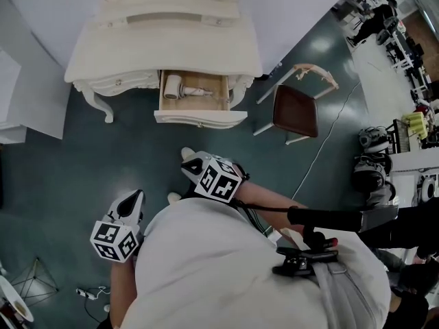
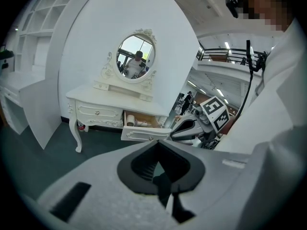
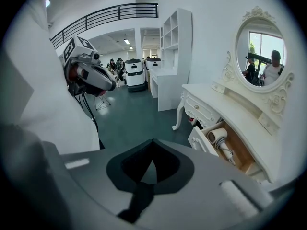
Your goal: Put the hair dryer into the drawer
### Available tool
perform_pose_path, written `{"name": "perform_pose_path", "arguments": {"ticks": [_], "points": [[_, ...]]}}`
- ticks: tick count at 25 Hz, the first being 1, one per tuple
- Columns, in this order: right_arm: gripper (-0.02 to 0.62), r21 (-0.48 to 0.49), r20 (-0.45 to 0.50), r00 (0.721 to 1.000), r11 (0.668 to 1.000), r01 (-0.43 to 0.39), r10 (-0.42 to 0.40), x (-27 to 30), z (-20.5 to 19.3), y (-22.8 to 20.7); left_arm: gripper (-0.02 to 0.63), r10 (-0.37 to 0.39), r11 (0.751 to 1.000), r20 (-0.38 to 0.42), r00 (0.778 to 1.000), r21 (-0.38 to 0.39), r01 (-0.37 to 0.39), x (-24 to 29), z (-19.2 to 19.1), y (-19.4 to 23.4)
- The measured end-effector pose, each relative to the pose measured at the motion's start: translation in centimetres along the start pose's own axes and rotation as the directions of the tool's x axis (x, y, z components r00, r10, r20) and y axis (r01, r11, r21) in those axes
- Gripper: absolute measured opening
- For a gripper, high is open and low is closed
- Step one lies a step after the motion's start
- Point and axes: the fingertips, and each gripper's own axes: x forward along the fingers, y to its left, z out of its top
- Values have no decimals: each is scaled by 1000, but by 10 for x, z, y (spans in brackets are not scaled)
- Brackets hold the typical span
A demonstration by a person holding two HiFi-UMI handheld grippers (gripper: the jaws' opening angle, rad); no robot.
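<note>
Both closed, empty: left claw (image 1: 136, 199), right claw (image 1: 190, 159).

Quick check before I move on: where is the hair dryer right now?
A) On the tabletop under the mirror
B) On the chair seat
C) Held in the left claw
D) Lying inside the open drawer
D: the head view shows the hair dryer lying inside the pulled-out drawer of the dressing table, and the right gripper view shows it there too.
</note>
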Motion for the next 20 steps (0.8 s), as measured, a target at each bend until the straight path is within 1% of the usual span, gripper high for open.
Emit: {"name": "perform_pose_path", "arguments": {"ticks": [6,12,16,20], "points": [[0,-2,4,1000,1000,-2,2,0,-1,-10,3,-1,1000,-7,1000,-4,1,8,5,1],[0,4,4,1000,1000,-2,2,3,-6,-30,3,5,1000,-20,1000,-12,-5,23,9,7],[0,10,-8,1000,1000,-3,3,4,-10,-53,3,10,1000,-30,1000,-18,-10,37,20,13],[0,16,-19,1000,1000,7,-7,9,-13,-87,3,10,1000,-42,999,-16,-11,56,36,26]]}}
